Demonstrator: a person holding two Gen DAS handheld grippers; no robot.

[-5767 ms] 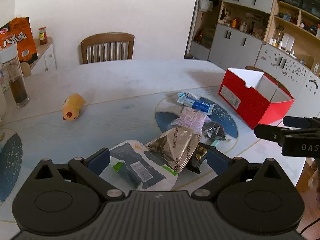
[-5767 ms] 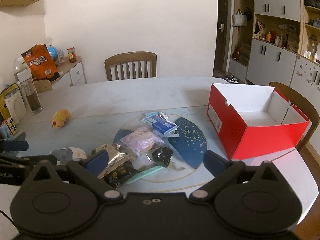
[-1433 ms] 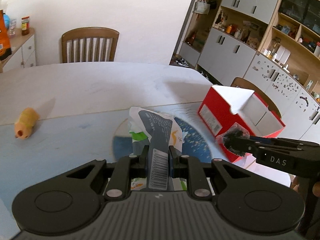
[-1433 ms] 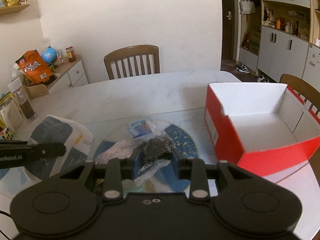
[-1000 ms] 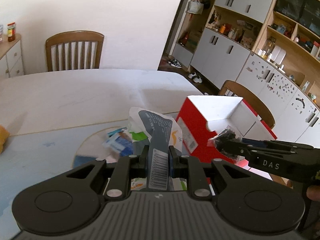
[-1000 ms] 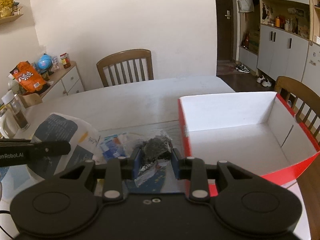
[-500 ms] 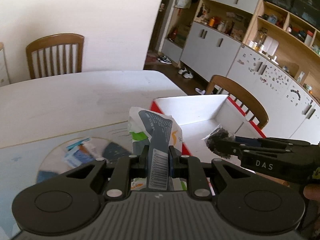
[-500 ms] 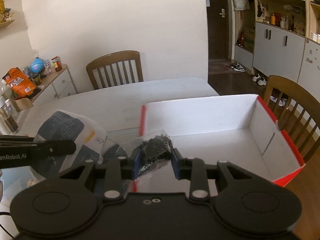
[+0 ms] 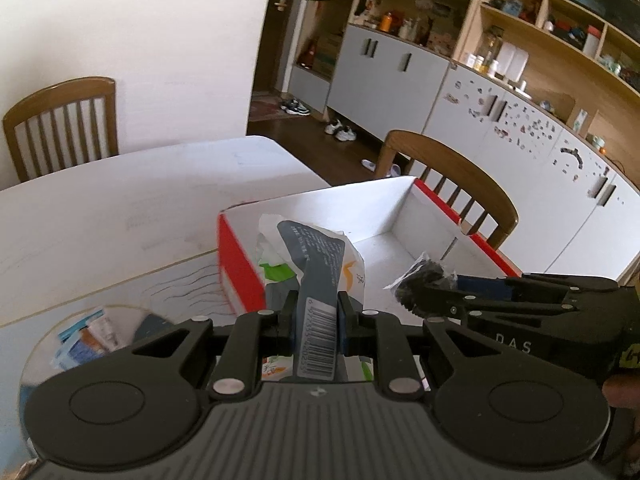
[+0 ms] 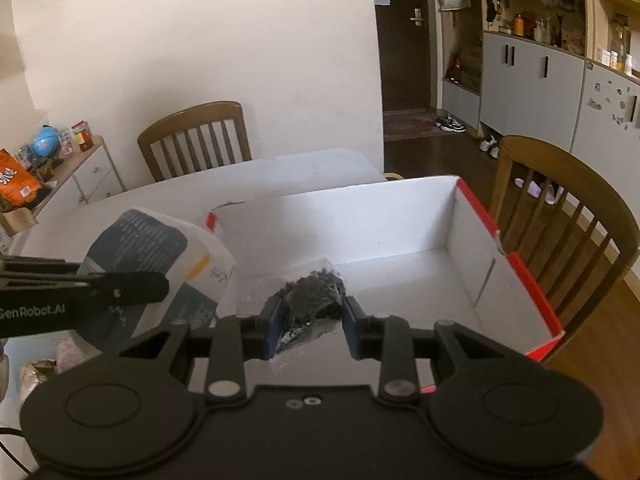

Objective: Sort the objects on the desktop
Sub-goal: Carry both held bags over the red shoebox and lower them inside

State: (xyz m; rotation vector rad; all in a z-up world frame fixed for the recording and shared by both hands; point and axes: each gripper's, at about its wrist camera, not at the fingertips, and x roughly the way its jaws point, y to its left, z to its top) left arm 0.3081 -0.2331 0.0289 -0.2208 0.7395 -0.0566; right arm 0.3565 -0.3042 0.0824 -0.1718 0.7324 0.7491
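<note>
My left gripper [image 9: 318, 312] is shut on a white and grey snack packet [image 9: 316, 260] with a barcode, held at the near left edge of the red box [image 9: 236, 264]. The packet also shows in the right wrist view [image 10: 148, 252]. My right gripper [image 10: 310, 316] is shut on a small clear bag of dark bits [image 10: 314, 292], held over the white inside of the red box [image 10: 532, 280]. That bag and right gripper also show in the left wrist view [image 9: 420, 280].
Loose packets [image 9: 86, 336] lie on the round blue mat on the white table [image 9: 120, 208]. A wooden chair [image 10: 560, 208] stands behind the box, another [image 10: 196, 136] at the far side. Cabinets line the right wall.
Both grippers have carried their packets to the right, from above the mat to the red box. The right gripper's bag is now over the box's inside.
</note>
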